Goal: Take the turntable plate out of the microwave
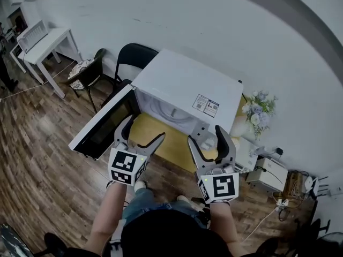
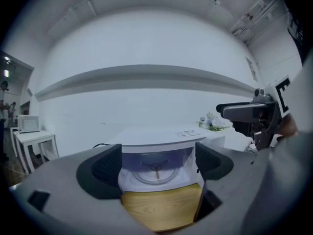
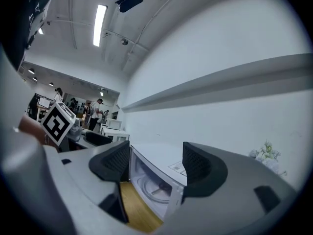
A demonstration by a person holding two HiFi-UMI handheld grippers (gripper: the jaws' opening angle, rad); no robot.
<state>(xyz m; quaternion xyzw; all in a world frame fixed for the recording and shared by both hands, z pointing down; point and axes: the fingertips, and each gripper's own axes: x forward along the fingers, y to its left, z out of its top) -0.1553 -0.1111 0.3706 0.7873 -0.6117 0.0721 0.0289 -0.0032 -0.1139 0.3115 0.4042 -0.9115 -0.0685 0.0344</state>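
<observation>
On my left stand a white side table [image 1: 51, 42] and a black chair [image 1: 136, 55]. The microwave [image 1: 187, 87] sits on a wooden tabletop [image 1: 161, 141], its door [image 1: 102, 123] swung open leftward, with flowers [image 1: 259, 108] at right. The turntable plate [image 2: 155, 173] is clear, round glass lying flat inside the cavity. My left gripper [image 1: 143, 128] and right gripper [image 1: 206, 134] hover before the opening, jaws apart and holding nothing, and the plate is beyond them.
</observation>
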